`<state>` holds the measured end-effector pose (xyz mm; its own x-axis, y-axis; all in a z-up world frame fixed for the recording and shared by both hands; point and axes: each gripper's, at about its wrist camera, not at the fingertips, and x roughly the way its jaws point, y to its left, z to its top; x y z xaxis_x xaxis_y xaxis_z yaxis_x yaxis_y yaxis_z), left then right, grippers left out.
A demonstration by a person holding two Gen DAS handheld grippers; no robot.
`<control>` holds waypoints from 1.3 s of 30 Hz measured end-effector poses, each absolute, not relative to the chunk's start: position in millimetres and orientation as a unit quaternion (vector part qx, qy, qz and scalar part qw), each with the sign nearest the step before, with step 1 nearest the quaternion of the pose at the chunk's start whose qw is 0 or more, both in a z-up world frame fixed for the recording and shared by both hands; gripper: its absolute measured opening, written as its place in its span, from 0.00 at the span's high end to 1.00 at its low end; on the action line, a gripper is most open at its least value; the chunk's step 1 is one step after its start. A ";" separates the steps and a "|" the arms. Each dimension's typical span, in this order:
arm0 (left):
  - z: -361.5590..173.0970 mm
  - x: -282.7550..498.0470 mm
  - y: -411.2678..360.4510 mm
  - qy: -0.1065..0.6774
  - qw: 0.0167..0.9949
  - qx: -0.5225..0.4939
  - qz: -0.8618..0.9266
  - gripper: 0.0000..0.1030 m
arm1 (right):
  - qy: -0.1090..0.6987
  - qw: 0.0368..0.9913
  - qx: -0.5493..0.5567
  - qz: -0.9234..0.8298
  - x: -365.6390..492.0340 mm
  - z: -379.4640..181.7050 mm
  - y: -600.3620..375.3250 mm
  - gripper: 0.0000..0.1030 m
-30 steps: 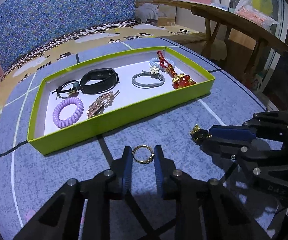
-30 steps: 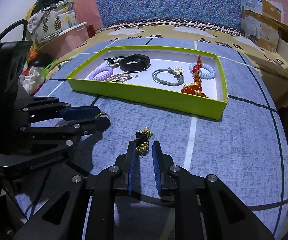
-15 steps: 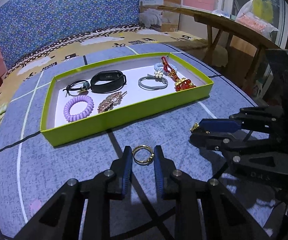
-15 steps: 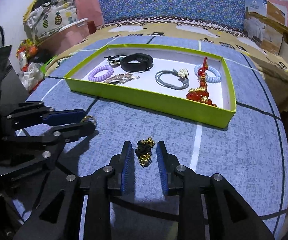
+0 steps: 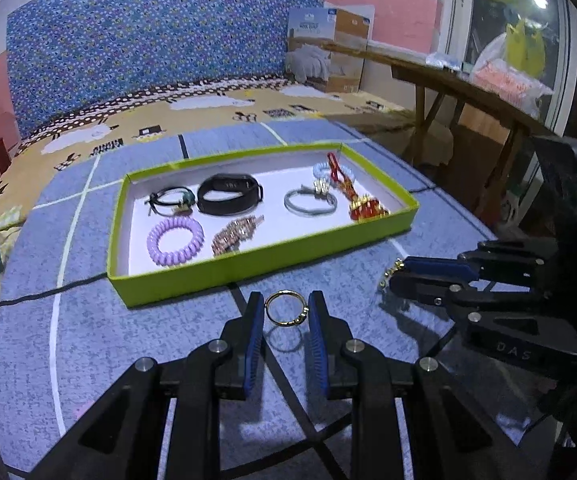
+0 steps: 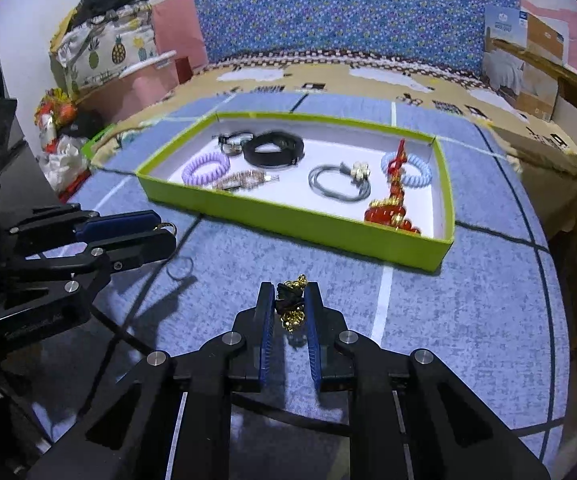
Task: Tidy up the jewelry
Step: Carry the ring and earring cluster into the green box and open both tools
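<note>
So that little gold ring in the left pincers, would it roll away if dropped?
Probably: the gold ring is a thin round hoop, so on edge it could roll. It looks rigid, and light. The fuzzy blue mat would likely stop it quickly.

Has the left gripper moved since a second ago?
Yes. The left gripper, holding the gold ring, has risen and pulled back from the green tray, which sits farther away and higher in its view.

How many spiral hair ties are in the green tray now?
2. The purple spiral hair tie lies at the tray's near left, beside the rhinestone hair clip. The pale blue spiral hair tie lies at the far right, under the red beaded charm. None seems hidden.
</note>
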<state>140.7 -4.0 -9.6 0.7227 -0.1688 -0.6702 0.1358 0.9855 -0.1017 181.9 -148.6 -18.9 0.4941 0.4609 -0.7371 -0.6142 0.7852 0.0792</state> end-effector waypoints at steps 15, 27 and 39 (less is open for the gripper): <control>5.5 161.6 41.8 0.338 0.939 -0.047 -0.039 0.77 | 0.365 0.873 -0.081 0.313 199.6 9.6 -151.0 0.85; 0.3 191.4 66.5 0.346 0.937 -0.047 -0.023 0.77 | 0.361 0.877 -0.078 0.307 245.5 13.2 -139.4 0.85; -13.9 208.4 43.2 0.367 0.928 -0.027 -0.060 0.77 | 0.380 0.869 -0.086 0.303 293.7 1.0 -118.6 0.85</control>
<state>208.4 43.2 -13.9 0.7238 -0.1321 -0.6772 0.0919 0.9912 -0.0951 293.7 -118.6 1.0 0.5268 0.4614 -0.7138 -0.5926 0.8014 0.0807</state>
